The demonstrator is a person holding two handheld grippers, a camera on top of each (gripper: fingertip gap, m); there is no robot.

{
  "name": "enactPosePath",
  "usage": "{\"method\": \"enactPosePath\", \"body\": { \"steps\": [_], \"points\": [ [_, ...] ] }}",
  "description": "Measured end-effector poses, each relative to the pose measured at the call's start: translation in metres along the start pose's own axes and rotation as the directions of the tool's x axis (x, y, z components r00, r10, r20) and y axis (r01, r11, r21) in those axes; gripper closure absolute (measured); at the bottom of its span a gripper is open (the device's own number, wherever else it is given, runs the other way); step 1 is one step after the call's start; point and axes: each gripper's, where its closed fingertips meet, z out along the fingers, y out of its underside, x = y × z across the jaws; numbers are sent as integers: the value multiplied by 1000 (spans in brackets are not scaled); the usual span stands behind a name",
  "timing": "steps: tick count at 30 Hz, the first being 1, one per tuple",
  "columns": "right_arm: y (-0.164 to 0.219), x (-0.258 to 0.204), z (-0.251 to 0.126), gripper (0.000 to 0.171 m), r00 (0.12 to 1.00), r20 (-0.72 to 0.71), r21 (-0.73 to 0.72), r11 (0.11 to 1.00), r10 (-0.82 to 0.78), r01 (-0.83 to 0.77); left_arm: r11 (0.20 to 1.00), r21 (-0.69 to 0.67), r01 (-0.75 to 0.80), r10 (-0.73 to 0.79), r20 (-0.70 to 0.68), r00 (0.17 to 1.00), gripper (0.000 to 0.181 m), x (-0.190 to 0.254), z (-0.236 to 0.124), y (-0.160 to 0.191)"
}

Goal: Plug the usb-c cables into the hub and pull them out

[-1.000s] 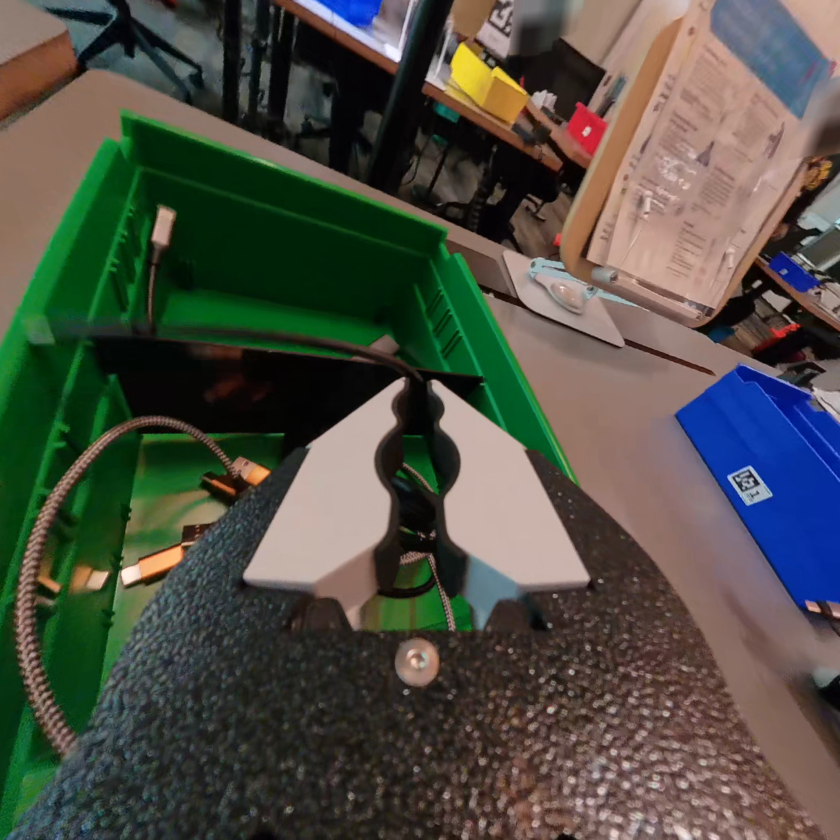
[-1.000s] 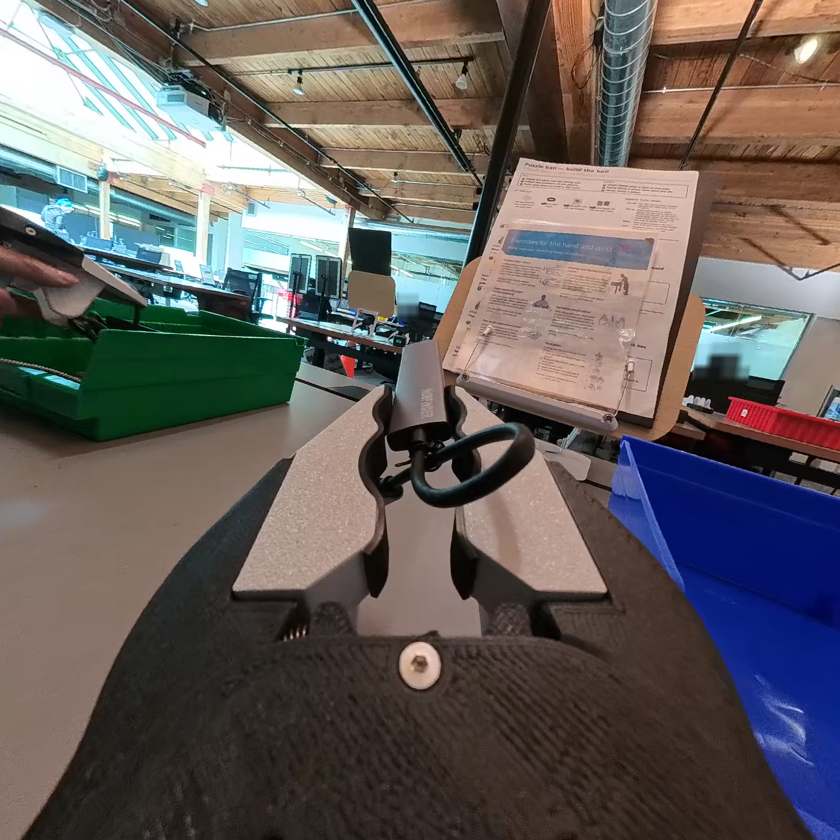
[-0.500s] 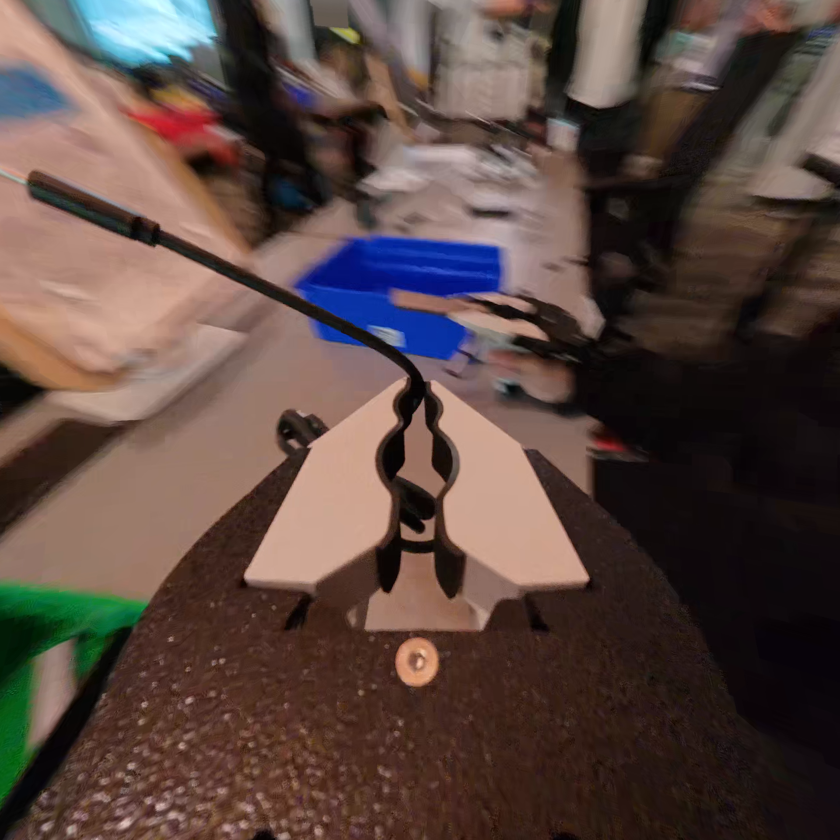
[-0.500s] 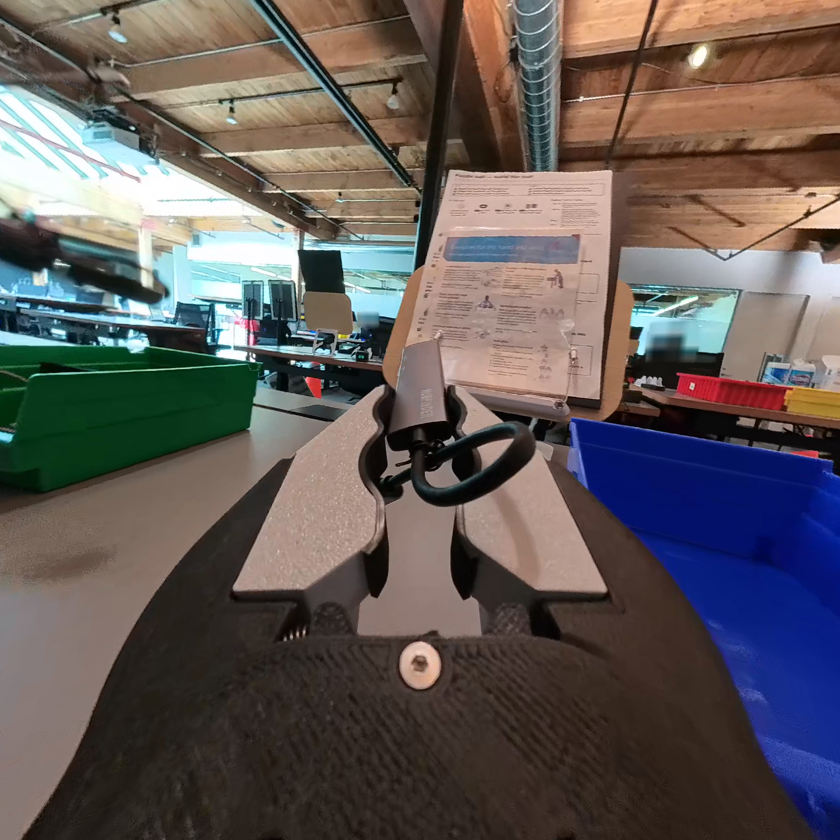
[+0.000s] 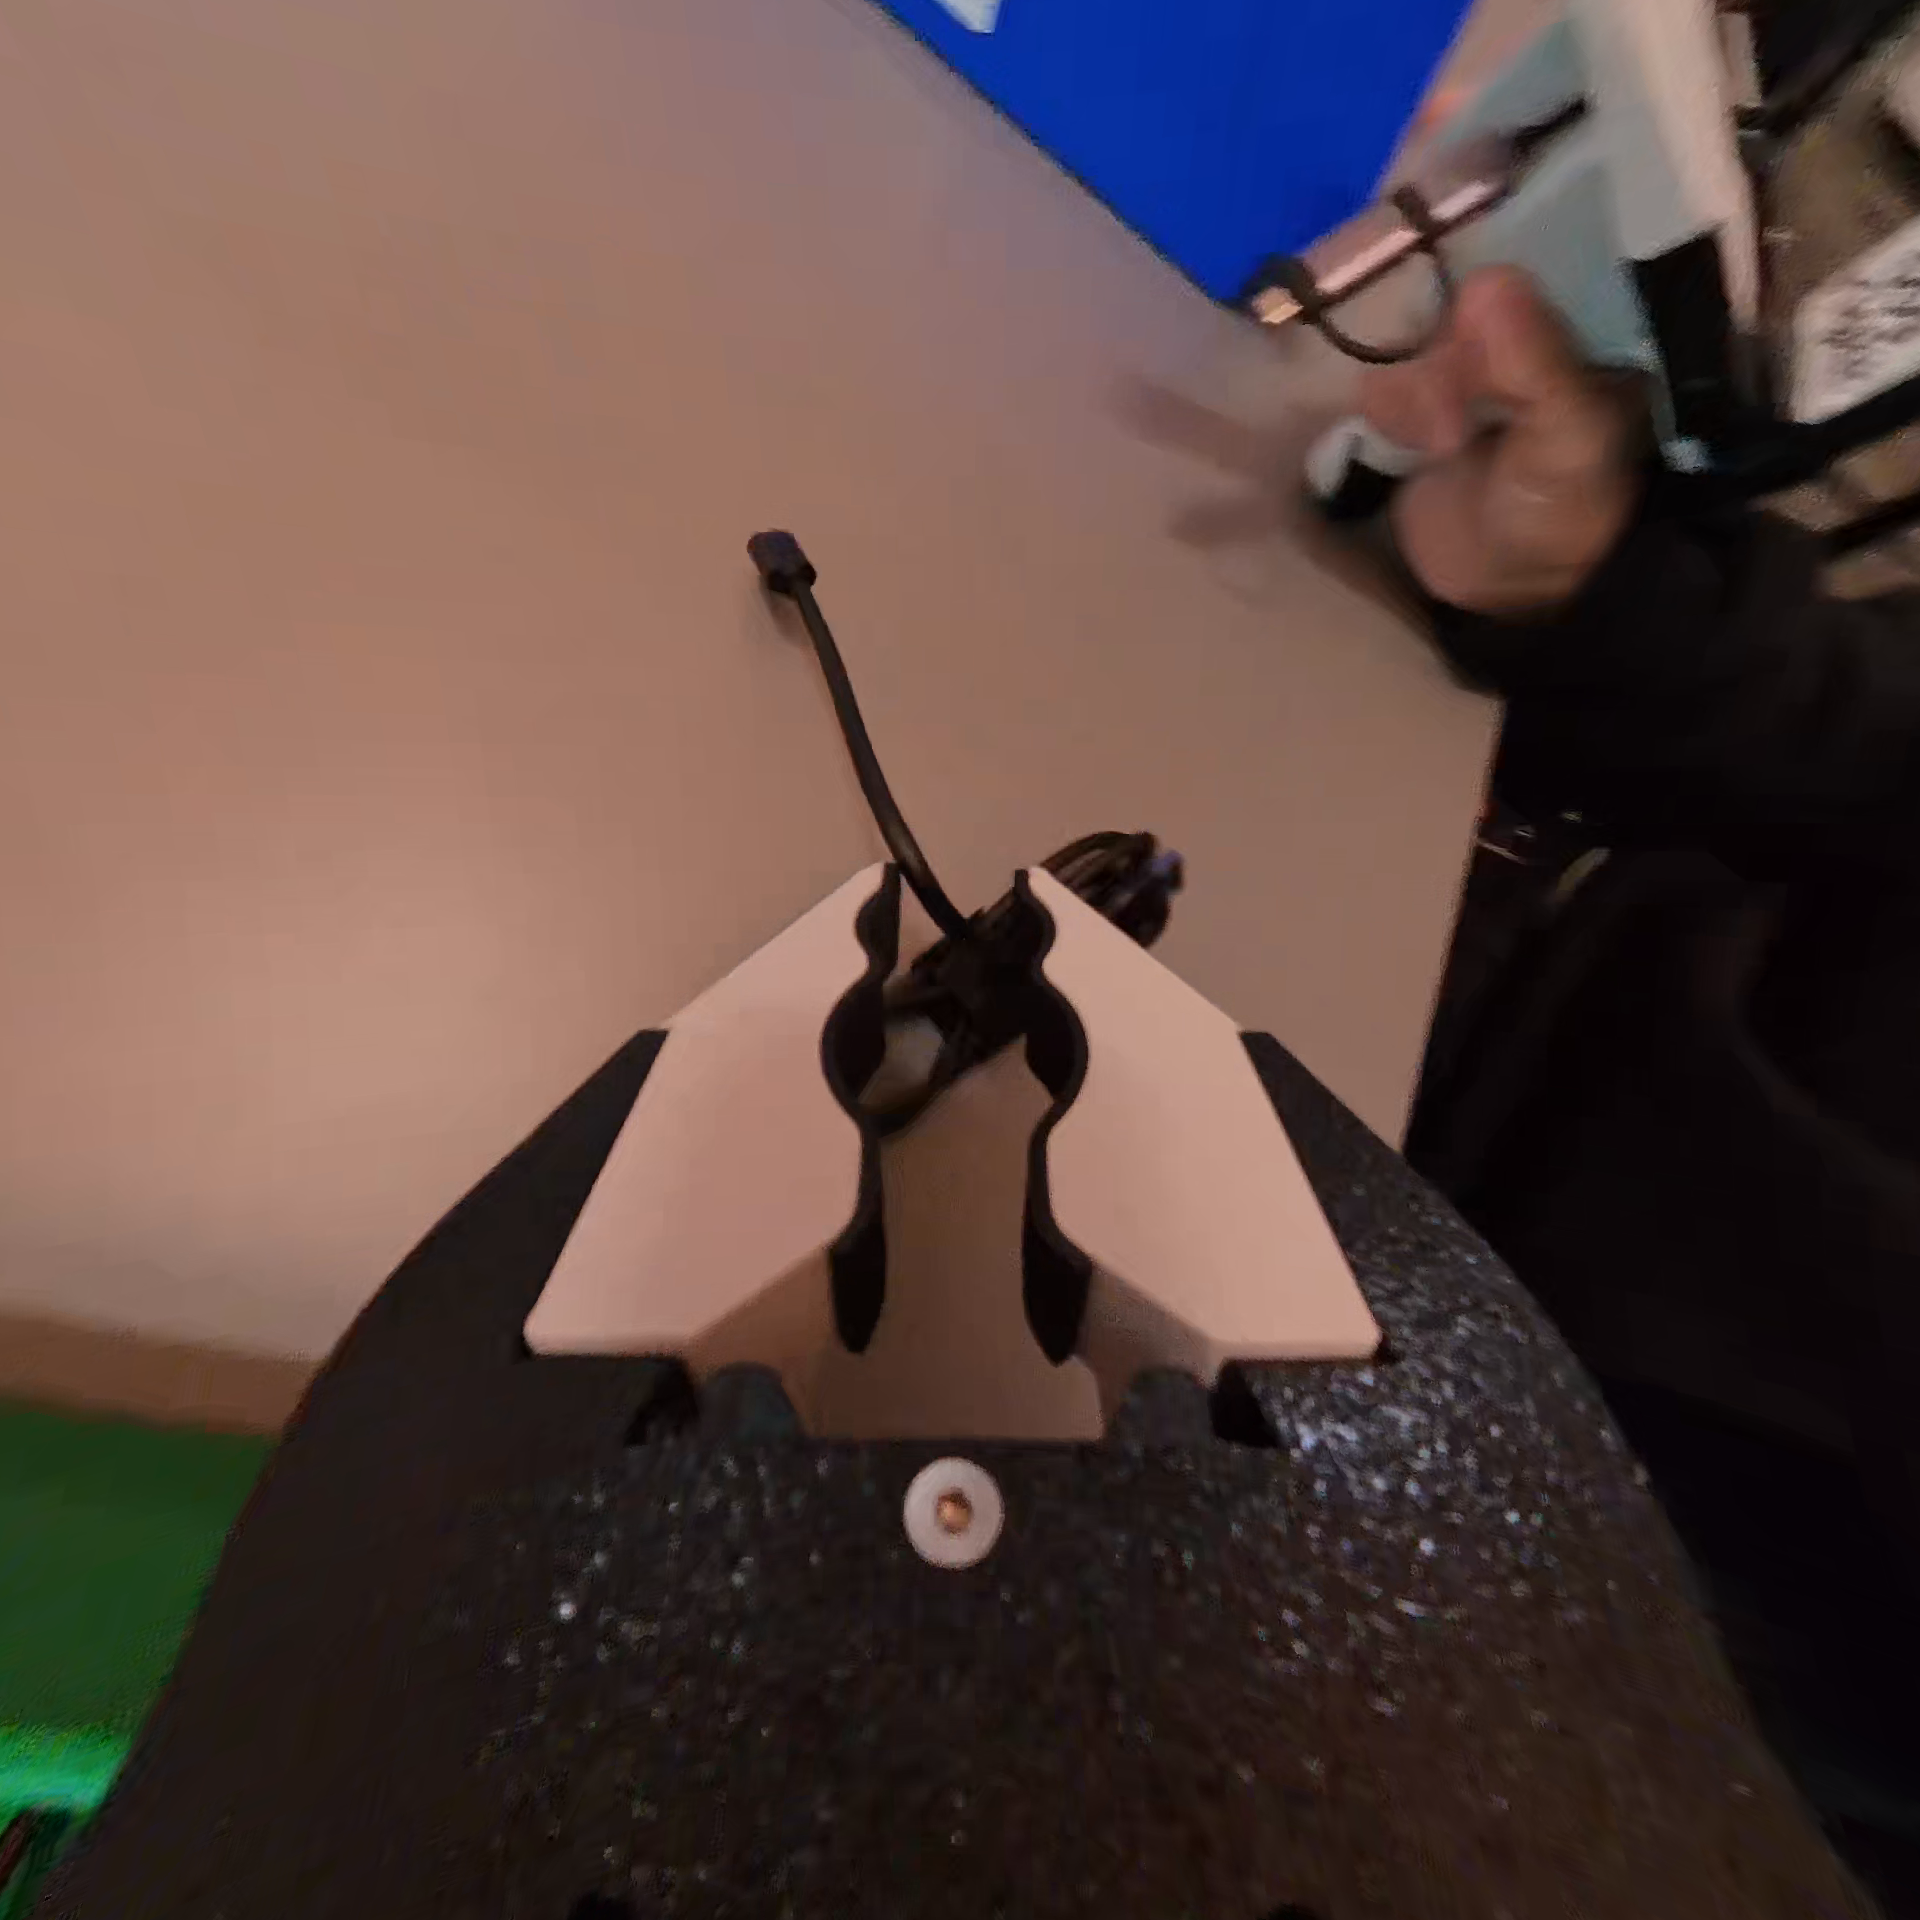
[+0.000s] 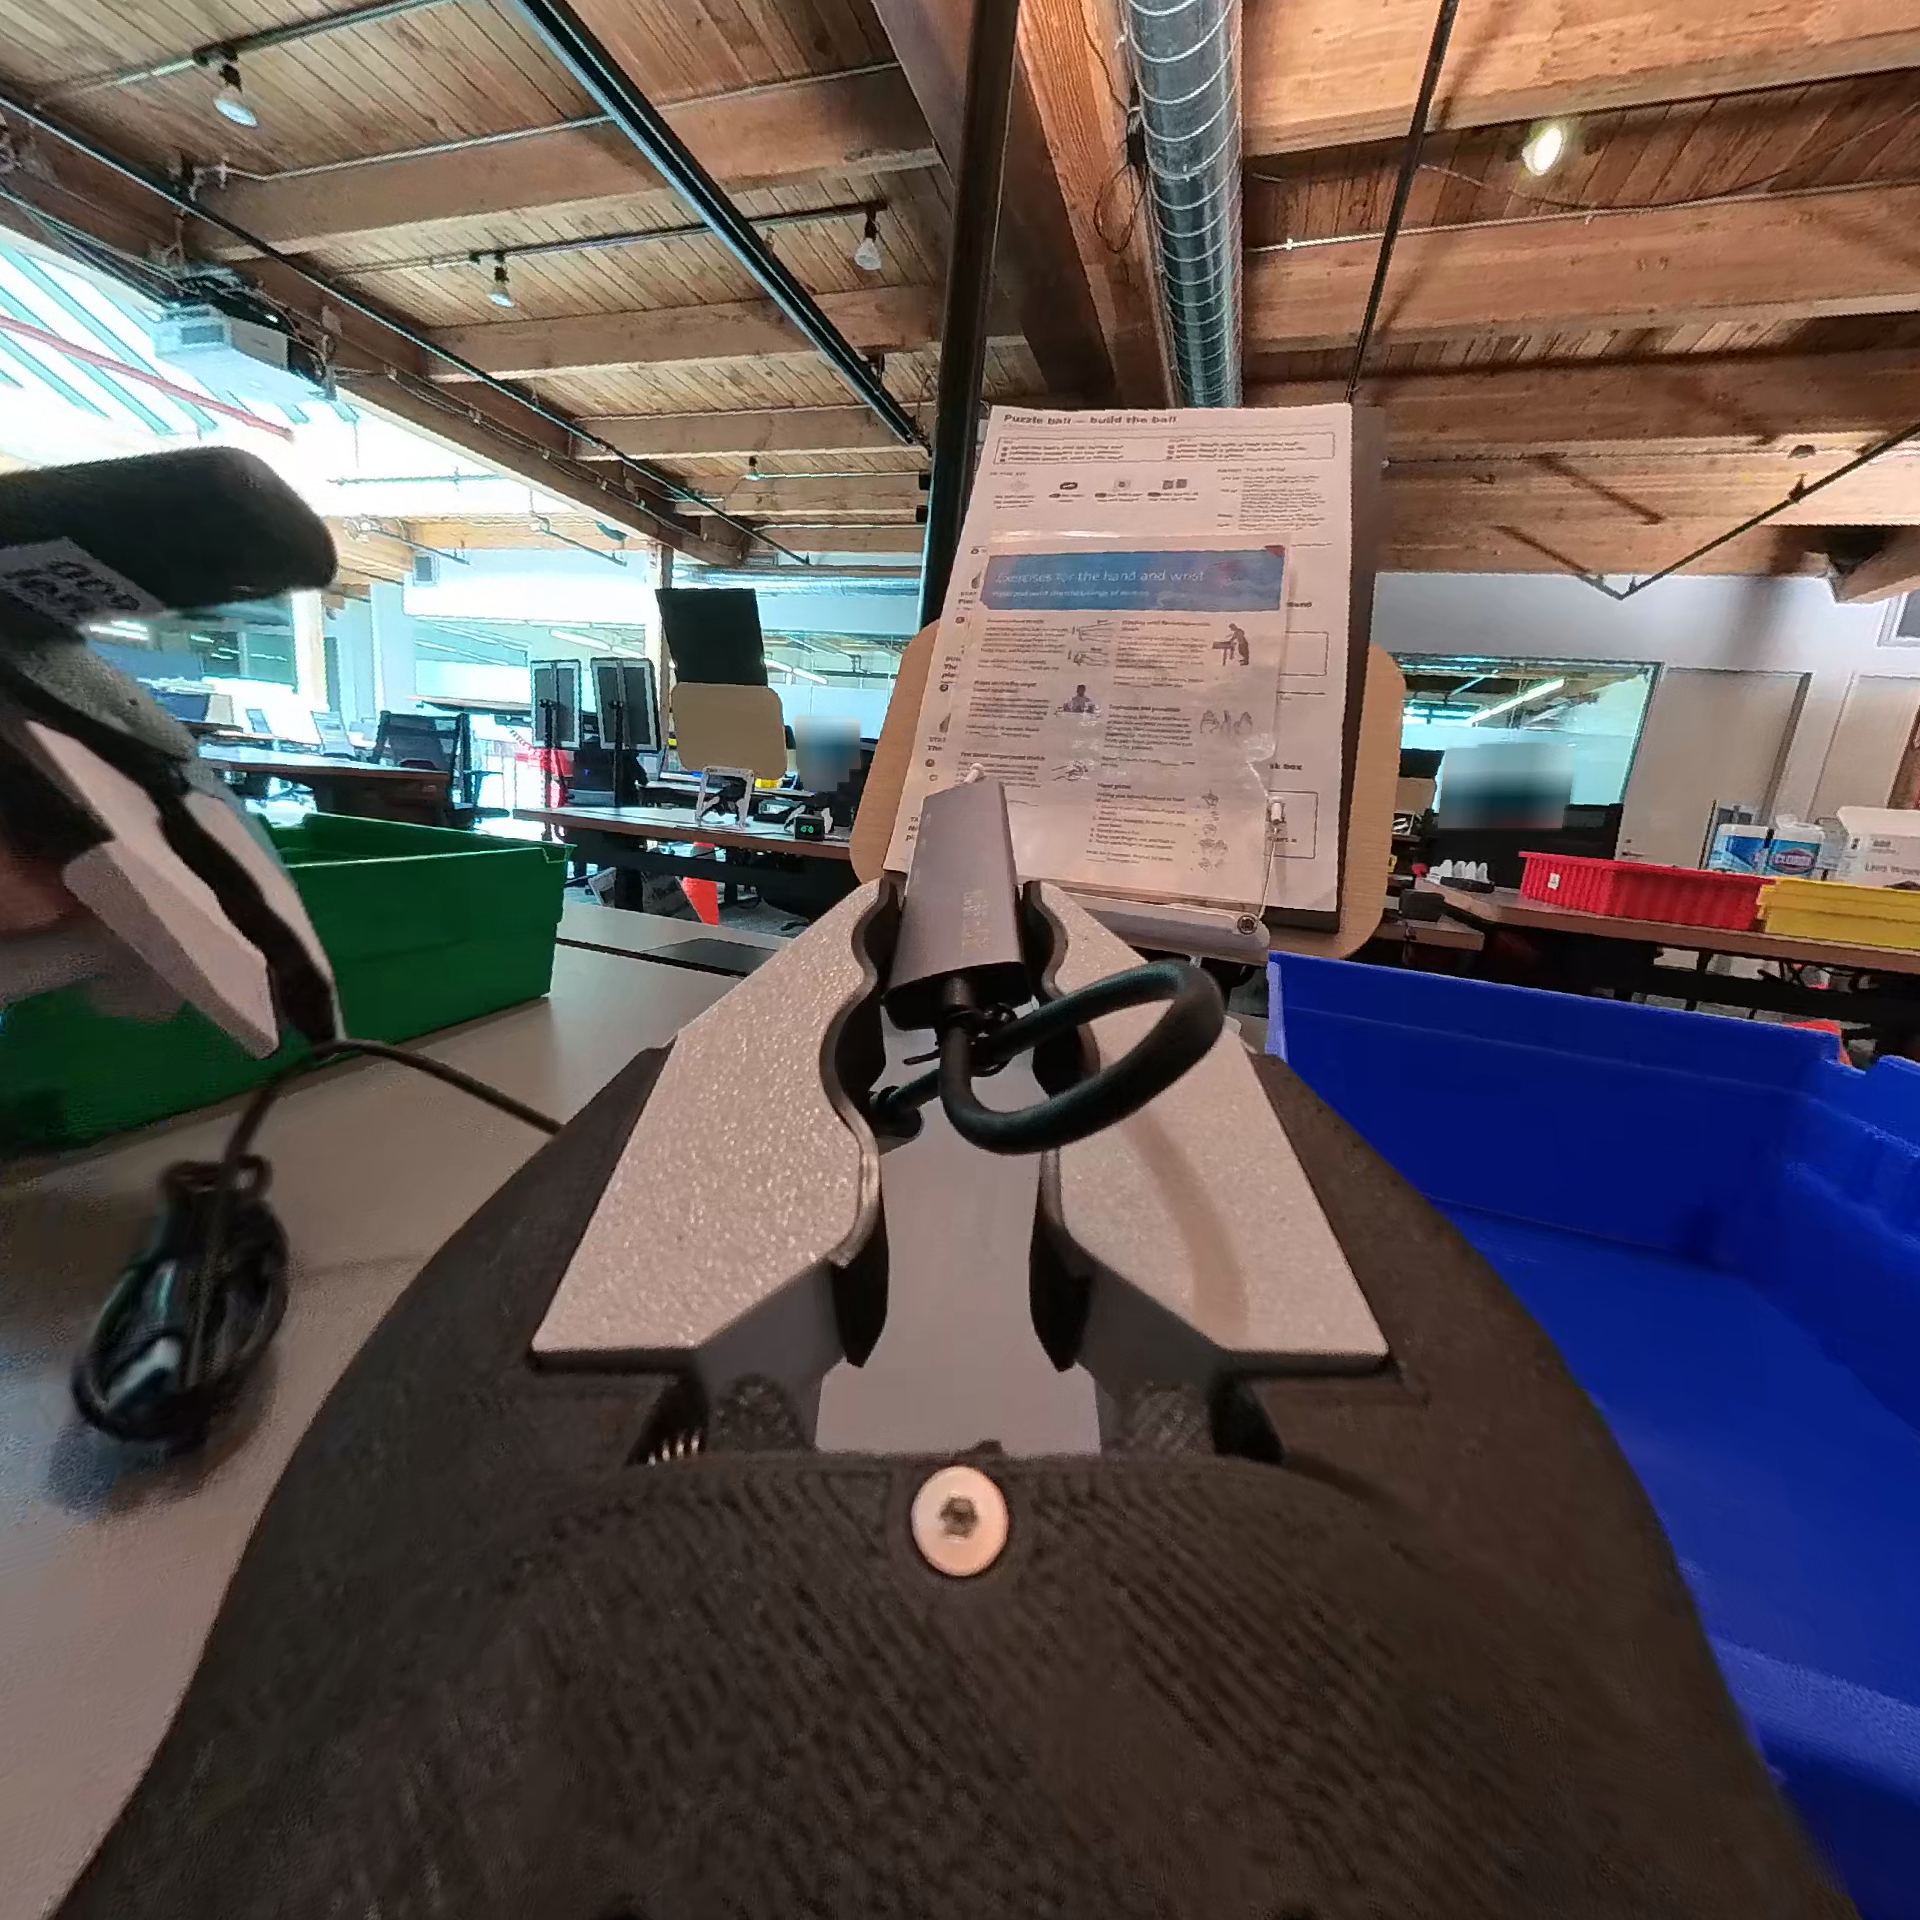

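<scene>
- We judge this the start of the plug-in step: our left gripper [image 5: 956, 894] pinches a black usb-c cable [image 5: 847, 707] between narrow fingers, its bundle hanging over the counter [image 5: 416, 520].
- Our right gripper [image 6: 956, 904] clamps the grey hub [image 6: 961, 894].
- Next we must line the connector [image 5: 779, 548] up with a port.
- The hub carries small print and the instruction sheet [image 6: 1132, 665] carries text; we leave both unquoted.

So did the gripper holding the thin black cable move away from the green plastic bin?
Yes. The left gripper carried the thin black cable out of the green plastic bin, now behind it, over the tan table.
</scene>
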Motion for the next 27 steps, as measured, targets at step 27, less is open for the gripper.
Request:
{"method": "enactPosePath", "body": {
  "steps": [27],
  "points": [
    [0,-6,-2,149,968,121,-27,976,218,-216,954,-250,-168,208,143,967,179,-20,88,-40]
  ]
}}
